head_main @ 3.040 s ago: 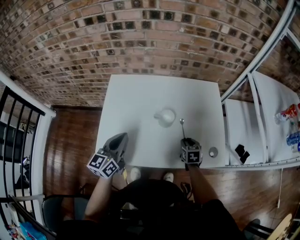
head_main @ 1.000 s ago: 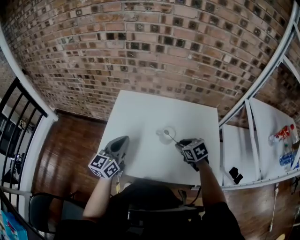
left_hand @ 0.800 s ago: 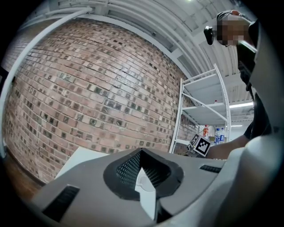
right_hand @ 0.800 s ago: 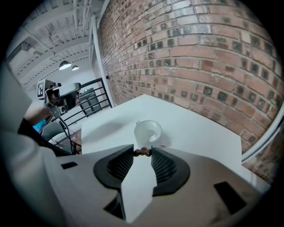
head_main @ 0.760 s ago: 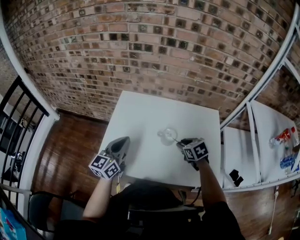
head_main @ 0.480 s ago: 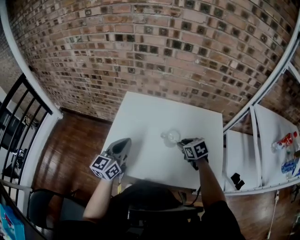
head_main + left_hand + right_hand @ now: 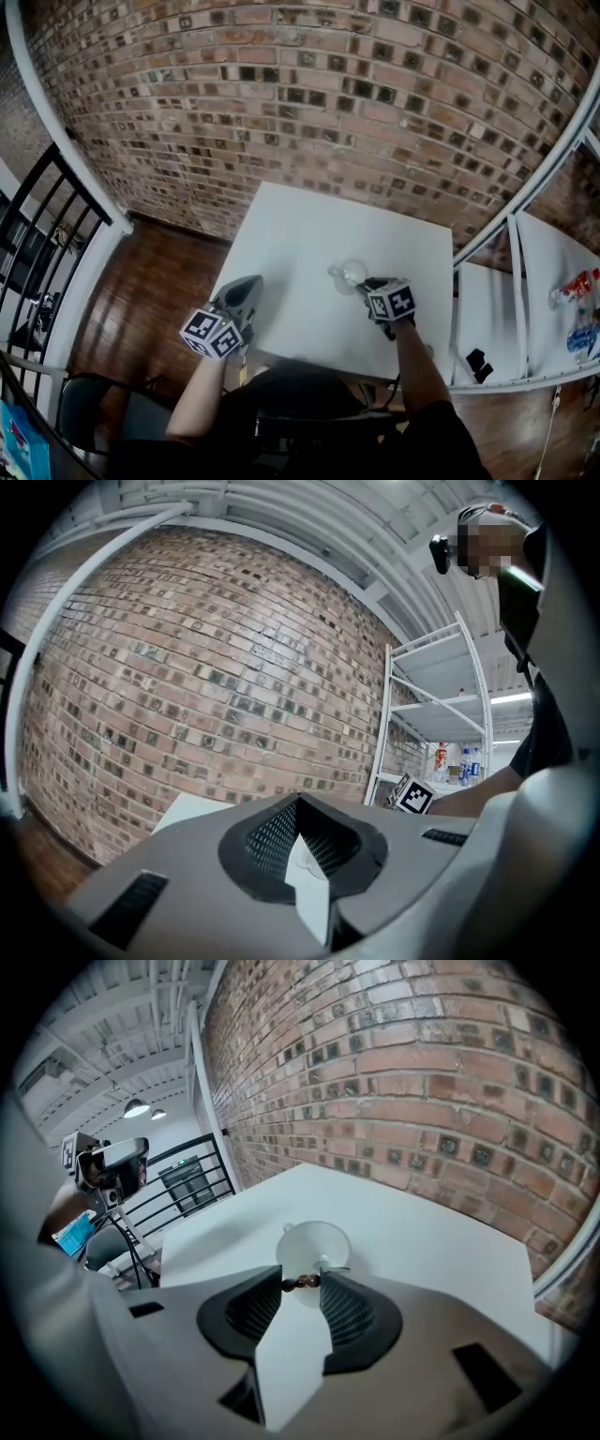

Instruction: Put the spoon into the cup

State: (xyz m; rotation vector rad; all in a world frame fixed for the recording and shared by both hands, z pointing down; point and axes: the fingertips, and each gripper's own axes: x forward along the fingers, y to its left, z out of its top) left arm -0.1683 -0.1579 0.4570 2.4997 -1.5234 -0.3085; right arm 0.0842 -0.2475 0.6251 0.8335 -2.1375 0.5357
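Observation:
A white cup (image 7: 351, 273) stands on the white table (image 7: 300, 234), a little right of the middle. My right gripper (image 7: 369, 284) is tilted down just in front of it. In the right gripper view the right gripper (image 7: 302, 1282) is shut on the dark beaded handle of the spoon (image 7: 323, 1264). The spoon's metal end reaches over the rim into the cup (image 7: 314, 1244). My left gripper (image 7: 240, 292) hovers at the table's front left, shut with nothing in it, its tips meeting in the left gripper view (image 7: 298, 801).
A brick wall (image 7: 281, 94) rises behind the table. A white shelf rack (image 7: 511, 281) stands to the right with bottles (image 7: 577, 286) and a small black object (image 7: 478, 361). A black railing (image 7: 37, 244) runs at the left over wooden floor.
The spoon, first lying on the table right of the cup, has been taken up. Over the last second the right gripper brought it over the cup and lowered its end inside. The left gripper stayed still.

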